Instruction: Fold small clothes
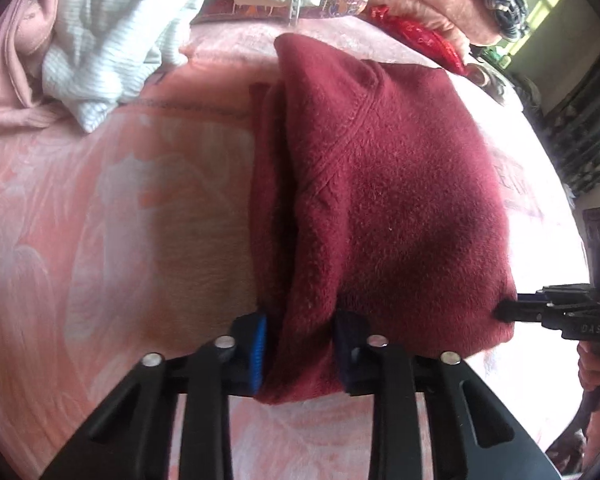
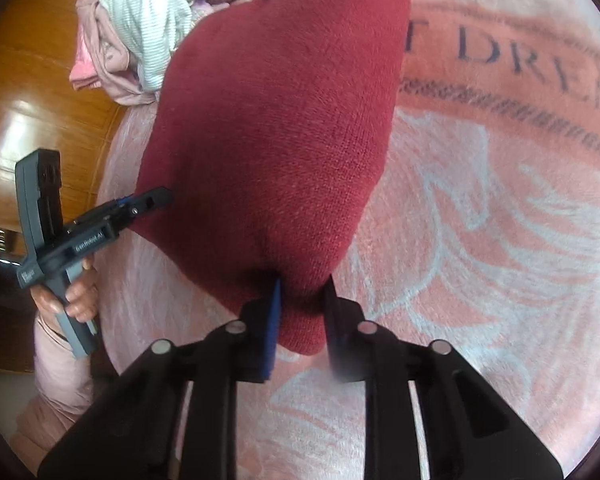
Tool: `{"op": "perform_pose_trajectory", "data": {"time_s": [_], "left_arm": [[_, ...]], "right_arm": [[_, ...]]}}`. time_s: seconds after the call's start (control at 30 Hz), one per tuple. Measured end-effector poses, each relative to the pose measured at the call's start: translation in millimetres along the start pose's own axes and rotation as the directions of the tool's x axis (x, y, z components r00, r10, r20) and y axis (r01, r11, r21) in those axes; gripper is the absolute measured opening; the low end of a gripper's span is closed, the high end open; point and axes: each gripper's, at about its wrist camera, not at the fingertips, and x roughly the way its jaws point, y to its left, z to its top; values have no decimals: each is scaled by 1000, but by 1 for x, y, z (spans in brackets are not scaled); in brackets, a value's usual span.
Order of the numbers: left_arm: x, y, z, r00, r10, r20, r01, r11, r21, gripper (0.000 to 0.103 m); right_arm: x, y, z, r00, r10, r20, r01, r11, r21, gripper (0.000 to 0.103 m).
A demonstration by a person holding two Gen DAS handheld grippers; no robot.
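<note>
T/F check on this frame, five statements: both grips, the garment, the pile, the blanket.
1. Left gripper is shut on the maroon garment. True.
2. Right gripper hangs open, clear of the cloth. False: it pinches another corner of the garment.
3. The garment is blue. False: maroon.
4. A clothes pile lies beyond the garment. True.
5. The blanket is plain white. False: pink, patterned, lettered.
</note>
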Motion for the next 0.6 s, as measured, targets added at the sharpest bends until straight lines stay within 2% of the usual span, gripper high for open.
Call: {"op": "perform_pose_trajectory", "data": {"time_s": [0.17, 0.23, 0.37, 0.43, 0.5, 0.53, 0.6], "left_arm": [[16, 6, -4, 1000, -16, -11, 16, 1000, -16, 33], [14, 3, -4, 1000, 2, -3, -2, 1000, 0, 36], [-6, 1, 6, 1000, -15, 14, 15, 1000, 11, 45], [-21, 4, 23, 998, -4, 65, 4, 1000, -2, 62], [-30, 5, 49, 994, 11, 109, -9, 1000, -20, 70], [-29, 5, 64, 993, 3, 114, 0, 1000, -30, 71], [-18, 6, 89, 995, 10, 102, -3, 998, -70, 71]], "right_arm": [[24, -12, -2, 1000, -11, -26, 12, 999, 48, 17], [19, -8, -1, 1000, -17, -25, 17, 1000, 18, 17], [-9, -8, 6, 1000, 13, 23, -13, 1000, 13, 21], [-30, -15, 22, 997, -2, 83, 0, 1000, 26, 30], [-41, -23, 43, 993, -16, 113, 9, 998, 58, 33], [-44, -27, 56, 992, -19, 122, 10, 997, 73, 35], [-44, -34, 81, 988, -54, 141, 41, 994, 99, 46]]}}
